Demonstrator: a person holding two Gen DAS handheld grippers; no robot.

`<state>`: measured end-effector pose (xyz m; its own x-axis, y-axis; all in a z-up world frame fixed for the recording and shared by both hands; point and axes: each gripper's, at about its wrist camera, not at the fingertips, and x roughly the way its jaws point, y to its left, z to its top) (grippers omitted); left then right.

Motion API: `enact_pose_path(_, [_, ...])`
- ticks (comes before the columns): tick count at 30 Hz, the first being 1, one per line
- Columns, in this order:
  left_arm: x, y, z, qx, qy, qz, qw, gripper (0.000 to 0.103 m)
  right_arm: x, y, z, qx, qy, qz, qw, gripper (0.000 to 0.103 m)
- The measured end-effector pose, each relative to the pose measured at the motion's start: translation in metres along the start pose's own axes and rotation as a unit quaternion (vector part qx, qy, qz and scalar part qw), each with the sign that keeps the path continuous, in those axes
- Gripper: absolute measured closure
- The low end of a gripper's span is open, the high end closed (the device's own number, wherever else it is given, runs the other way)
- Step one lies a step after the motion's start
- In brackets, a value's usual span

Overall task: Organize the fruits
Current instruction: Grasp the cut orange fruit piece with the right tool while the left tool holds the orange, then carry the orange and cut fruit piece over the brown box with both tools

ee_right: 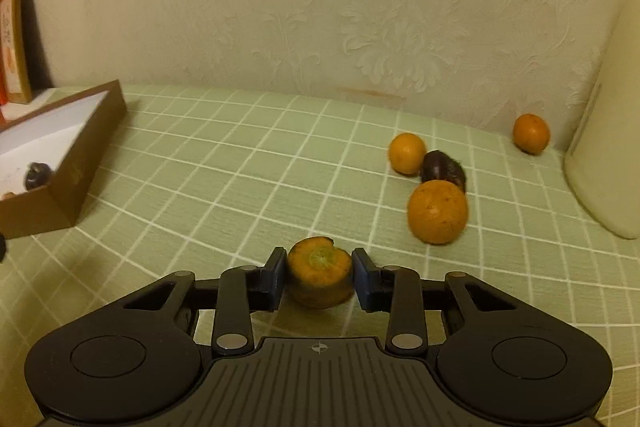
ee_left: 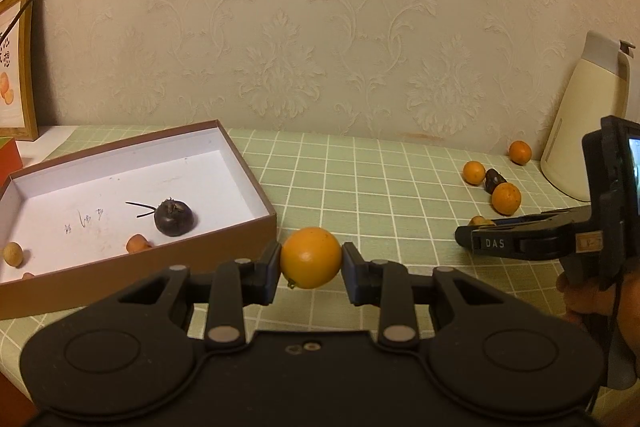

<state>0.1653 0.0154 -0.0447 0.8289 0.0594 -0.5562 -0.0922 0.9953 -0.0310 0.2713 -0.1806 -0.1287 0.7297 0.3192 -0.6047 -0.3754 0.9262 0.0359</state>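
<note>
My left gripper (ee_left: 311, 259) is shut on a small round orange (ee_left: 311, 258), held just off the near right corner of a brown box (ee_left: 240, 155) with a white inside. In the box lie a dark round fruit (ee_left: 175, 218), an orange stub (ee_left: 138, 243) and a small tan fruit (ee_left: 13, 254). My right gripper (ee_right: 320, 273) has both pads pressed on an orange stub with a green-ringed top (ee_right: 320, 269), low over the cloth. Beyond it lie three loose oranges (ee_right: 407, 153) (ee_right: 437, 211) (ee_right: 531, 133) and a dark oblong fruit (ee_right: 444, 167). The right gripper (ee_left: 466, 237) also shows at the right of the left wrist view.
A green checked cloth (ee_left: 360, 179) covers the table up to the patterned wall. A cream jug (ee_left: 580, 131) stands at the back right, close to the farthest orange. A framed picture (ee_left: 18, 67) leans at the back left. A hand (ee_left: 580, 299) holds the right gripper's handle.
</note>
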Motion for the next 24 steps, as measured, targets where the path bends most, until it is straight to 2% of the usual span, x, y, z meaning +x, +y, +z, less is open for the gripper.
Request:
enact_pose_path(6, [-0.007, 0.007, -0.002, -0.006, -0.001, 0.003, 1.0000, 0.080, -0.023, 0.017, 0.005, -0.021, -0.010, 0.017, 1.000, 0.068])
enact_pose_path(13, [-0.018, 0.030, -0.003, -0.022, -0.004, 0.023, 0.9995, 0.080, -0.050, 0.053, 0.013, -0.053, -0.028, 0.060, 0.996, 0.068])
enact_pose_path(24, [-0.033, 0.067, -0.004, -0.040, -0.011, 0.055, 0.9976, 0.080, -0.058, 0.108, 0.027, -0.087, -0.043, 0.102, 0.990, 0.068])
